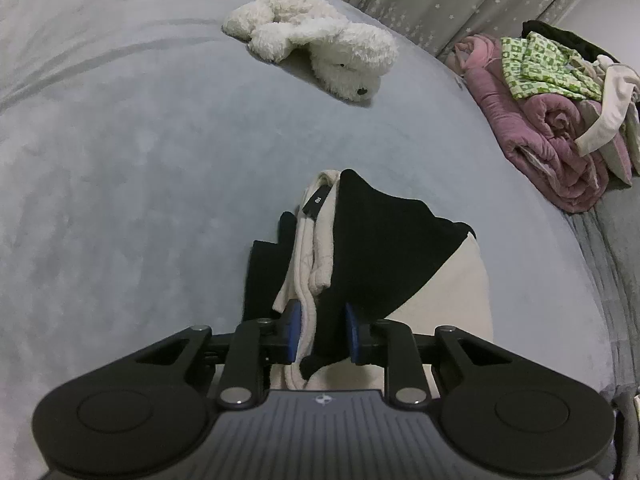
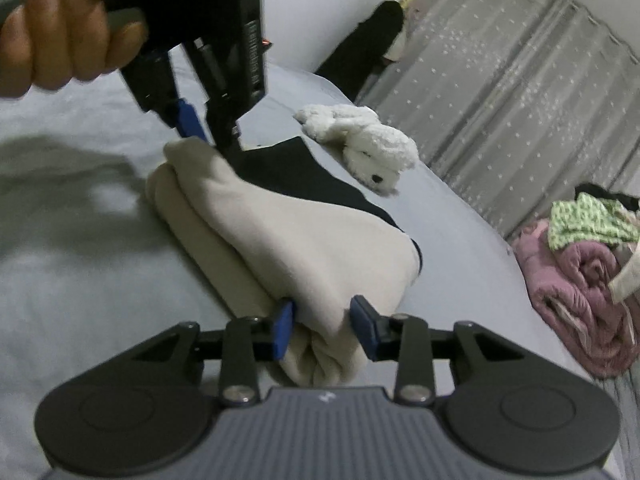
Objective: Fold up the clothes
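Both tongs point forward and down at a folded garment on a grey bed (image 1: pixel 120 160). A hand (image 2: pixel 68 28) grips the handle of the left tongs (image 2: pixel 200 130) at the upper left of the right wrist view, fingers wrapped round it, so the tool slants steeply down onto the far end of the bundle.

Lying across the bed between the two tools is a cream and black garment (image 2: pixel 288 232), folded into a thick roll with a black layer spread beneath and behind it. Its near end sits in the right tongs (image 2: pixel 324 326), its far end under the left ones.

In the left wrist view the left tongs (image 1: pixel 322 332) stand narrowly apart, clamped on an edge of cream trim and black cloth bunched between the blue pads (image 1: pixel 294 330). The right tongs are somewhat wider, their blue pads (image 2: pixel 282 328) pressing into both sides of the cream roll, which bulges between them.

Far beyond the garment lies a white plush dog (image 1: pixel 320 44) on its side. To the right, at the bed's edge, sits a pile of clothes (image 1: pixel 560 112): pink quilted fabric with a green checked piece on top. Behind hangs a grey curtain (image 2: pixel 500 100) with small white stars.
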